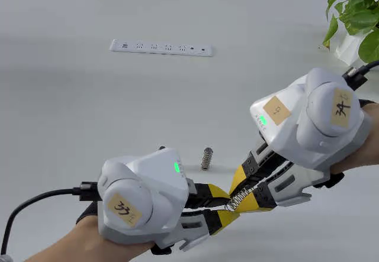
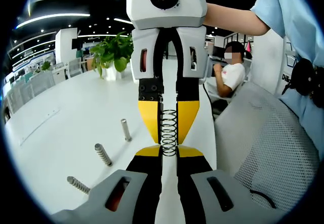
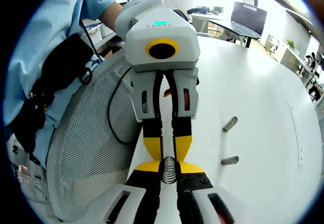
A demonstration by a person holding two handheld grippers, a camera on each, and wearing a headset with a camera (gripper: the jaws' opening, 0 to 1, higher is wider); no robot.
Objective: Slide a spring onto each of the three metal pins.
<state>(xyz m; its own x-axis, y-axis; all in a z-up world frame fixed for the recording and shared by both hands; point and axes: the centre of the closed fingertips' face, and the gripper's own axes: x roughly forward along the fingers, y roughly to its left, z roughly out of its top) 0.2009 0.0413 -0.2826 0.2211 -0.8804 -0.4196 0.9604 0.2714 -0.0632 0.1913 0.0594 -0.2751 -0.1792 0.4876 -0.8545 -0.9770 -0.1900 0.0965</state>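
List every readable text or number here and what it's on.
"33": tan sticker on left gripper; trailing character blurred.
"34": side sticker on right gripper; trailing character blurred.
"XENSE", faint: left gripper's housing, right gripper view.
Right gripper's top sticker: unreadable.
Cut off: shirt print, left gripper view.

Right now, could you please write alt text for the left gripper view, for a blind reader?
The left gripper and right gripper meet tip to tip, both closed on one spring. To their left on the white table stand a bare pin and two spring-covered pins.
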